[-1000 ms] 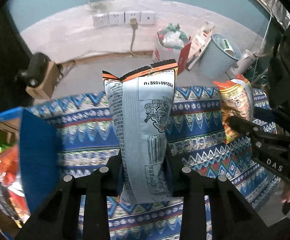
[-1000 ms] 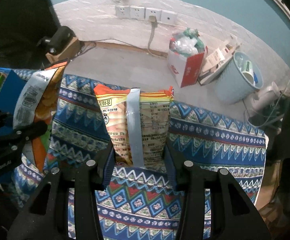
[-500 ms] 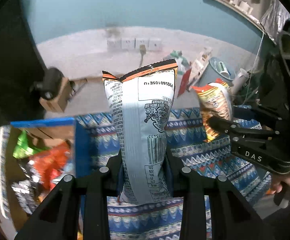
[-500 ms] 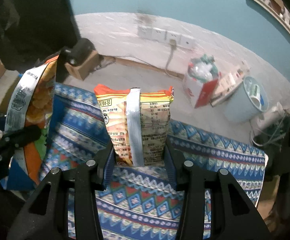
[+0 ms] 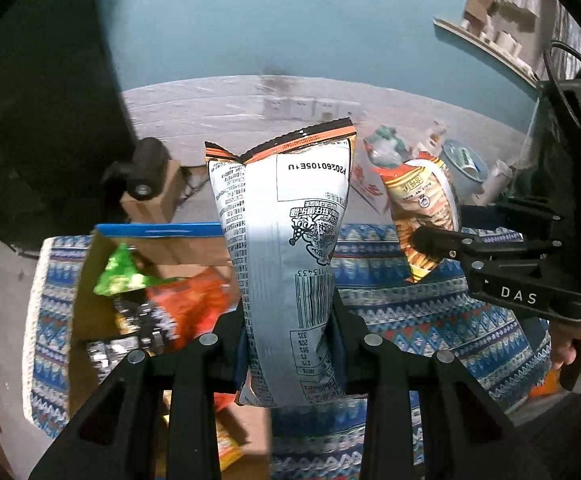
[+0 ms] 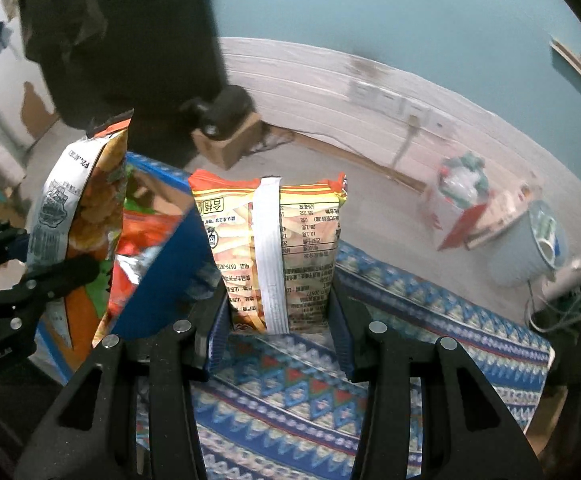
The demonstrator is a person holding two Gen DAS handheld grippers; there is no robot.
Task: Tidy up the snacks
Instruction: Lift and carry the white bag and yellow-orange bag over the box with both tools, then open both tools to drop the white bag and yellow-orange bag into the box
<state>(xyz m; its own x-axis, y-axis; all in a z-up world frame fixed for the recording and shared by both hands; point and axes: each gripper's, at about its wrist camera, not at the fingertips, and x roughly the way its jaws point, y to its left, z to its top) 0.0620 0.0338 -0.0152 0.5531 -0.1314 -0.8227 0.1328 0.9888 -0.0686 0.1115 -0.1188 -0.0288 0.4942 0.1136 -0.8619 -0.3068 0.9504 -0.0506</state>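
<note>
My left gripper (image 5: 288, 344) is shut on a silver snack bag with an orange top (image 5: 282, 248) and holds it upright above the patterned cloth. The same bag (image 6: 78, 216) shows at the left of the right wrist view. My right gripper (image 6: 280, 320) is shut on a yellow-orange snack bag (image 6: 274, 248), held upright; it also shows in the left wrist view (image 5: 422, 216). A blue-edged cardboard box (image 5: 158, 248) holding several snack packs lies to the left, below my left gripper.
A blue patterned cloth (image 6: 430, 340) covers the table. On the floor beyond stand a small cardboard box with a black object (image 5: 150, 184), a red-and-white box (image 6: 462, 208), and a pale bucket (image 6: 526, 244). Wall sockets (image 6: 390, 100) sit on the far wall.
Both grippers have moved left and up with their bags still held. The snack box has come into fuller view under the left gripper, and its blue wall is now close to the right gripper.
</note>
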